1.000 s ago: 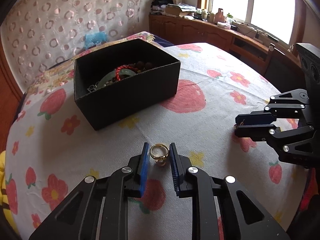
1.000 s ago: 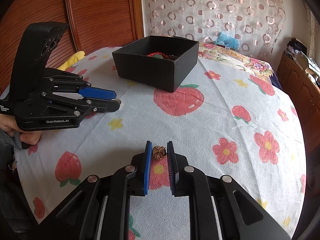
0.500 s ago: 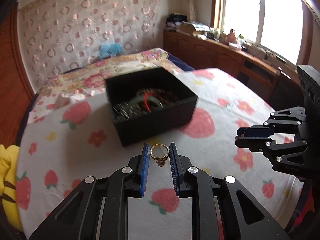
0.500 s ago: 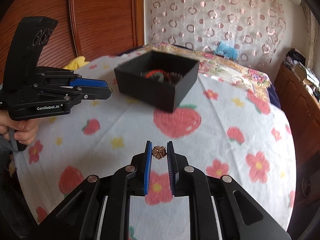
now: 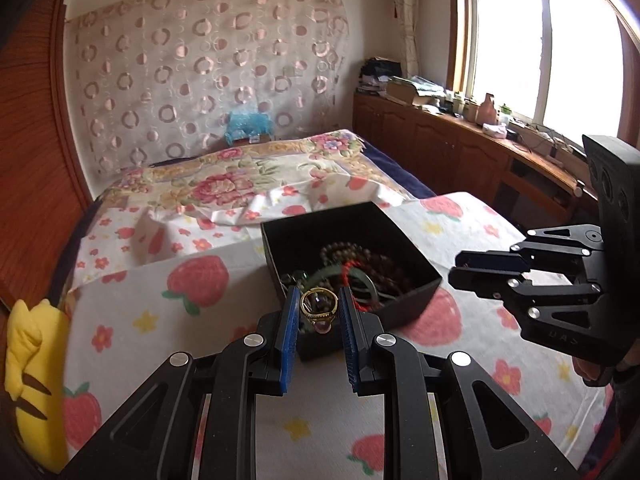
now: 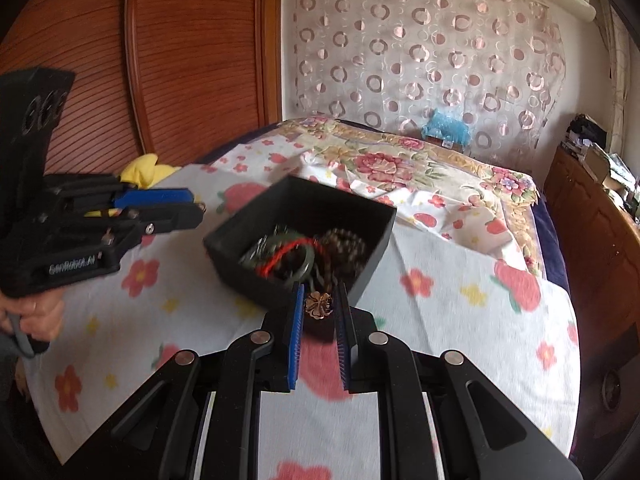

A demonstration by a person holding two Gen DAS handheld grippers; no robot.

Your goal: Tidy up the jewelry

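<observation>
My left gripper [image 5: 319, 304] is shut on a gold ring [image 5: 319, 307] with a reddish stone, held in the air just before the near wall of the black jewelry box [image 5: 416, 294]. My right gripper [image 6: 319, 305] is shut on a small copper clover-shaped piece [image 6: 319, 305], also lifted close to the box [image 6: 256, 286]. Inside the box lie dark bead strands [image 5: 360, 254], a red cord bracelet [image 6: 286, 254] and a green bangle [image 6: 298, 274]. Each gripper shows in the other's view: the right gripper [image 5: 460, 276] at the box's right, the left gripper [image 6: 200, 210] at its left.
The box stands on a white cloth with strawberries and flowers [image 5: 200, 280] over a table. A floral bedspread [image 5: 224, 188] lies behind. A yellow plush [image 5: 28, 356] sits at the left edge, wooden cabinets [image 5: 460, 148] run under the window. A hand [image 6: 36, 316] grips the left tool.
Both grippers have risen off the cloth with their pieces and come in toward the box, which now lies right ahead of the fingertips. The grips have stayed the same.
</observation>
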